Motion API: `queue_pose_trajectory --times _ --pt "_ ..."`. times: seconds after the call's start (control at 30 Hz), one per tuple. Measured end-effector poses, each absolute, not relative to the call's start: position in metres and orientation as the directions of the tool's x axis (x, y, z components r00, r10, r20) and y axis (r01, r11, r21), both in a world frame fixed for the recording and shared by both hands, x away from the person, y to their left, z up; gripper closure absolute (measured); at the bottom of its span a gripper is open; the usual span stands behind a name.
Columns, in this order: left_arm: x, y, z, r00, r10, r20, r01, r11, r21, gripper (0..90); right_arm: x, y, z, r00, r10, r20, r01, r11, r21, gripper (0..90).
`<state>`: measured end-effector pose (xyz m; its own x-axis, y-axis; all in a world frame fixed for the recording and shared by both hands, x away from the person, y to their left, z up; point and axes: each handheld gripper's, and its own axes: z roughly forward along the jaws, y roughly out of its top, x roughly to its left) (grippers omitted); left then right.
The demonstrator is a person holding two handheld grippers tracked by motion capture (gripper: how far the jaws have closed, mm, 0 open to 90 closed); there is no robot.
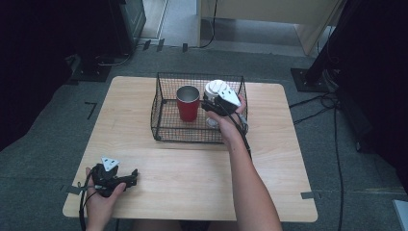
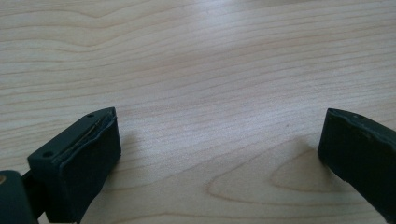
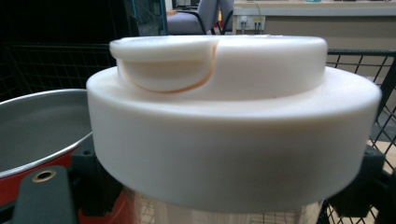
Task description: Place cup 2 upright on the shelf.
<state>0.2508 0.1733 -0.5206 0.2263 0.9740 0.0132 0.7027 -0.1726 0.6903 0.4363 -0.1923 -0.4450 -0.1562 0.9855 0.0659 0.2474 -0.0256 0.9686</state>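
Holding a lidded cup [image 1: 216,89] inside the wire basket [image 1: 163,126], the right gripper [image 1: 215,104] has its jaws set on either side of the cup just below the white lid [image 3: 233,126], as the right gripper view shows; they appear pressed against the body, though the contact itself is partly hidden by the lid's overhang. The cup stands upright in the right part of the basket, just beside a red cup [image 1: 187,103] with a bare metal rim, which stands upright and open-topped to its left. Whether the lidded cup's base rests on the basket floor or hangs slightly above it cannot be determined from these pictures.

The left gripper [image 1: 126,179] lies low over the near left part of the table [image 1: 192,183], well apart from the basket. Its jaws are spread wide with nothing between them, and the left gripper view shows bare wood grain beneath.

Assessment: both cups are within the basket. If the work is loading the basket, it is judged nearly done, with the release and withdrawal of the right gripper outstanding. If it is unloading, the grasp is made and the lift is not yet carried out.
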Motion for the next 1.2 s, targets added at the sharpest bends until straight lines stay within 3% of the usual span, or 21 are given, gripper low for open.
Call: queue_pose_trajectory --times 0.23,0.53,0.87,1.2 --pt "0.251 0.173 -0.521 0.226 0.974 0.013 0.703 -0.172 0.69 0.0 0.437 -0.192 -0.443 -0.149 0.985 0.087 0.271 -0.044 0.962 13.5" --pt "0.251 0.173 -0.521 0.226 0.974 0.013 0.703 -0.172 0.69 0.1 0.433 -0.188 -0.44 -0.151 0.985 0.083 0.238 -0.045 0.97 0.2" --pt "0.251 0.173 -0.521 0.226 0.974 0.013 0.703 -0.172 0.69 0.1 0.427 -0.187 -0.429 -0.128 0.991 0.034 0.149 -0.015 0.989 0.0" --pt "0.251 0.173 -0.521 0.227 0.974 0.014 0.702 -0.174 0.69 0.1 0.423 -0.191 -0.406 -0.142 0.988 0.059 0.093 -0.046 0.995 0.0"
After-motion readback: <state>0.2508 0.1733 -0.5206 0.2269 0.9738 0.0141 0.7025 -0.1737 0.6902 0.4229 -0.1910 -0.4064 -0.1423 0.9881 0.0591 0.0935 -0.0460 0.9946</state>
